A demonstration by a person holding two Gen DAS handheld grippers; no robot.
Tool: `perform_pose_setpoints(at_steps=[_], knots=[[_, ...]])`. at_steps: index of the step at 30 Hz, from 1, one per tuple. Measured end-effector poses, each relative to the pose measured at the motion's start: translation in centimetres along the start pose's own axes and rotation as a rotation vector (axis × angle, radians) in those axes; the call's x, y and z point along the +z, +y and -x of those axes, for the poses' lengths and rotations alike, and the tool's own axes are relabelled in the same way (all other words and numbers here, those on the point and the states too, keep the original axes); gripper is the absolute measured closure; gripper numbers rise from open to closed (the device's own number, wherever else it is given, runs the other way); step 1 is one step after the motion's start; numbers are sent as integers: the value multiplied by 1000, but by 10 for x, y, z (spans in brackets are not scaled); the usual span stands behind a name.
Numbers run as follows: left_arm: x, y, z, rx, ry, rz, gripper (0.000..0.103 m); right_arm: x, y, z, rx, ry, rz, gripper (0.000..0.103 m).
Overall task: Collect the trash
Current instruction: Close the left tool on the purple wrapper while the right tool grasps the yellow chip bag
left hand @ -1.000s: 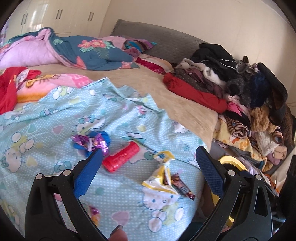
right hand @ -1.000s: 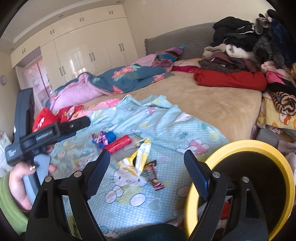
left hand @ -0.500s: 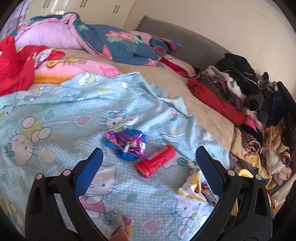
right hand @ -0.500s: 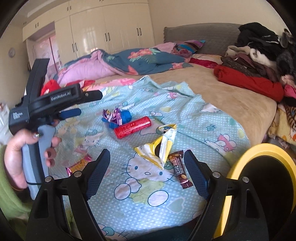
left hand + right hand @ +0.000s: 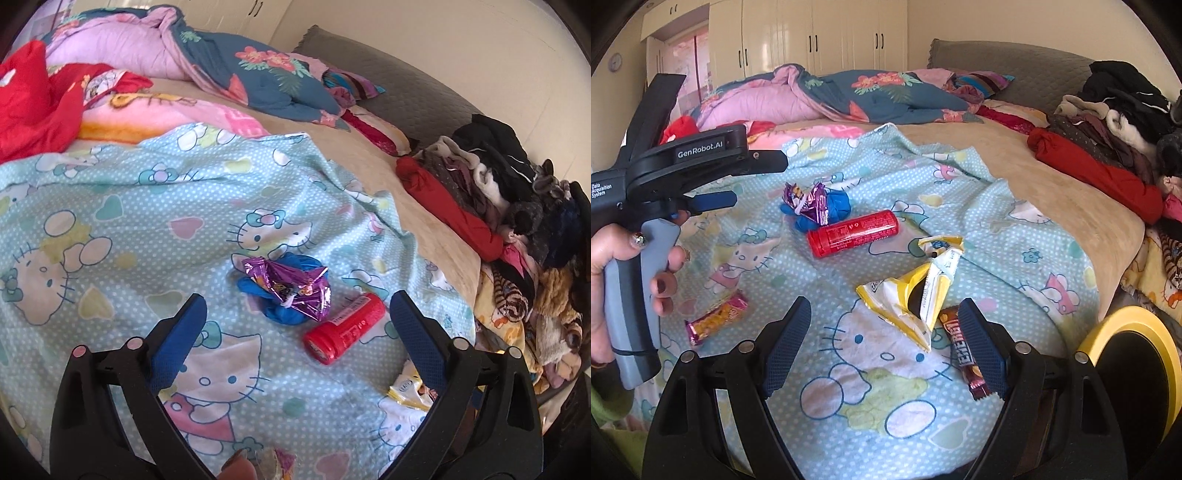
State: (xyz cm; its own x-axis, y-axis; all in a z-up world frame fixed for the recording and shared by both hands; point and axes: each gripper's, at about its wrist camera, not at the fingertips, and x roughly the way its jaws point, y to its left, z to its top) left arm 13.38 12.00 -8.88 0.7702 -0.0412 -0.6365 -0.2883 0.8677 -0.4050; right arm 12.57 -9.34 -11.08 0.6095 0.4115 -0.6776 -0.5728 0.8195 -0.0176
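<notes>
both grippers empty, jaws wide: left gripper (image 5: 295,321) over the red tube (image 5: 344,329) and purple wrapper (image 5: 291,286); right gripper (image 5: 884,325) over the yellow wrapper (image 5: 916,291) on the blue sheet (image 5: 979,221). yellow-rimmed bin (image 5: 1134,365) near right.

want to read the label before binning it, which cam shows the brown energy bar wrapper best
The right wrist view. The brown bar wrapper lies almost whole beside the yellow wrapper on the blue sheet, lettering facing up, one edge tucked behind a jaw. The left wrist view shows only a sliver of it, mostly hidden behind a jaw.
</notes>
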Motion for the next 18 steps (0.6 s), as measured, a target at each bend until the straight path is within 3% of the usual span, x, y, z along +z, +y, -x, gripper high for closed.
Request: perform_pose_setpoints(at_steps=[7, 18], knots=[[5, 4, -19, 5, 11, 11, 23, 0, 8, -32, -49, 56, 61, 24], [13, 8, -44, 13, 37, 32, 32, 4, 13, -68, -136, 117, 136, 34]])
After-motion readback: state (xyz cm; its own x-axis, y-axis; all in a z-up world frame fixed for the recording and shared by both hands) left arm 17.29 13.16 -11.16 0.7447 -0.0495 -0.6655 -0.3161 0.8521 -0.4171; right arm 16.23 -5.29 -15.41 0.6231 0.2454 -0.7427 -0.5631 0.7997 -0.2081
